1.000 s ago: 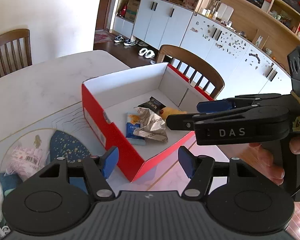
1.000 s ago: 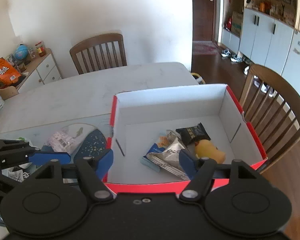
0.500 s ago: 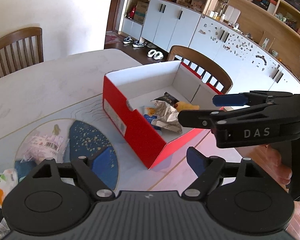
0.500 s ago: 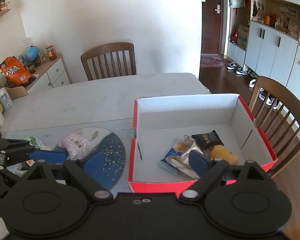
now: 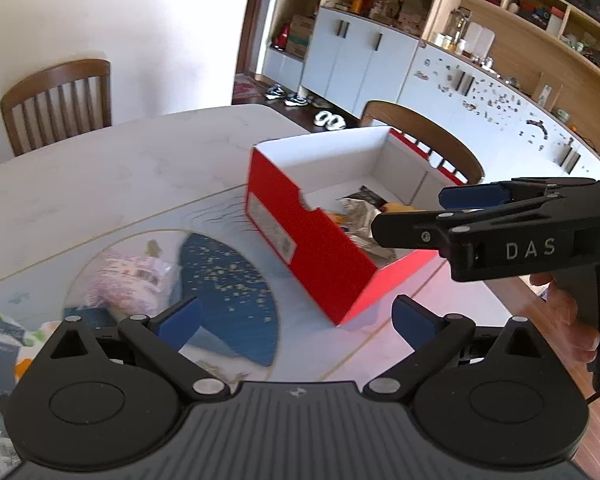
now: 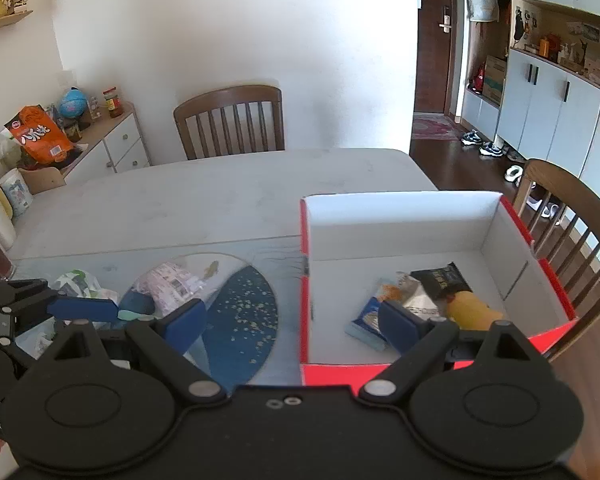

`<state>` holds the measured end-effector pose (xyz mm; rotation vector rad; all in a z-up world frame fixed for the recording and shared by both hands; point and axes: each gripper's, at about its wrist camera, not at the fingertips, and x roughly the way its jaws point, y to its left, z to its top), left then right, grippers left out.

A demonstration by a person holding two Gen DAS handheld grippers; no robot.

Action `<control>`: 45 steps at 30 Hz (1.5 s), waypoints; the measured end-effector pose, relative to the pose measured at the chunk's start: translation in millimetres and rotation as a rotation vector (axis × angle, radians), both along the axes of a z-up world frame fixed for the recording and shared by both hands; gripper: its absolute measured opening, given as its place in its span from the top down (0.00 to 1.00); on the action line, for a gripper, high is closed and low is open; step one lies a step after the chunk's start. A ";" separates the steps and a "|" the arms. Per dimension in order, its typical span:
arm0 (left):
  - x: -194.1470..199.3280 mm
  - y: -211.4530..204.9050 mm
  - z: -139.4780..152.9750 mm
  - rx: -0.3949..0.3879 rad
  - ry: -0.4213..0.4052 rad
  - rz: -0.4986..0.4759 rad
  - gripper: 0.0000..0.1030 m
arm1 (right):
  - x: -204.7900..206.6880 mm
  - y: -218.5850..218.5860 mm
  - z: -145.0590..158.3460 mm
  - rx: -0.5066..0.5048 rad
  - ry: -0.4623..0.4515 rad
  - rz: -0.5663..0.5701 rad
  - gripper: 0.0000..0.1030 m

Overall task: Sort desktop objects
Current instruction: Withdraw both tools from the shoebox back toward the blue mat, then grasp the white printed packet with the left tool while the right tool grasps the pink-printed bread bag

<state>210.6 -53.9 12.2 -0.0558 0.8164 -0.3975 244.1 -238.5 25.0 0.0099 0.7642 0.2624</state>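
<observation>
Marble table (image 6: 220, 196) runs wide and bare beyond the red box (image 6: 306, 264), out to its far edge where a wooden chair (image 6: 230, 120) stands against the wall. The box sits toward the table's right edge, with a second chair (image 6: 572, 216) just behind its right wall. Its long axis runs left to right in the right wrist view; its short red end (image 5: 284, 224), with a notch in the rim, faces the printed mat (image 6: 236, 312). Inside, low against the white floor, lie a blue-and-orange packet (image 6: 370, 316), a silver wrapper (image 6: 414, 300), a black packet (image 6: 444, 278) and a yellow item (image 6: 474, 312), bunched in the near half of the box while the far half stays open. The black packet lies tilted, one corner toward the far right wall.

Left of the box, on the mat, a pink-and-white packet (image 6: 170, 284) lies with its long axis slanting toward the box, near a green-and-white wrapper (image 6: 78, 282) and a dark blue item (image 6: 136, 304).

Left gripper (image 5: 296, 320) hangs above the mat's near edge, tongs spread wide with nothing between. Right gripper (image 6: 292, 322) hovers over the box's near left corner, tongs likewise wide and empty; in the left wrist view its body (image 5: 512, 236) reaches across above the box's near end.
</observation>
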 end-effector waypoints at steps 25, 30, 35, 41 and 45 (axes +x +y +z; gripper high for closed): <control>-47.1 110.8 -33.8 0.024 -0.013 0.292 0.00 | 7.9 85.9 -18.7 -0.035 -0.021 0.128 0.10; -57.8 137.0 -42.2 0.039 -0.015 0.376 0.00 | 12.0 99.0 -24.2 -0.050 -0.032 0.152 0.10; -64.5 158.8 -55.2 0.052 0.010 0.438 0.00 | 20.4 109.3 -32.7 -0.080 -0.030 0.165 0.10; -69.2 171.7 -68.6 0.091 0.021 0.480 0.00 | 28.7 119.1 -40.0 -0.100 -0.038 0.196 0.10; -68.2 178.4 -77.0 0.102 0.034 0.504 0.00 | 36.4 125.4 -45.2 -0.111 -0.041 0.213 0.11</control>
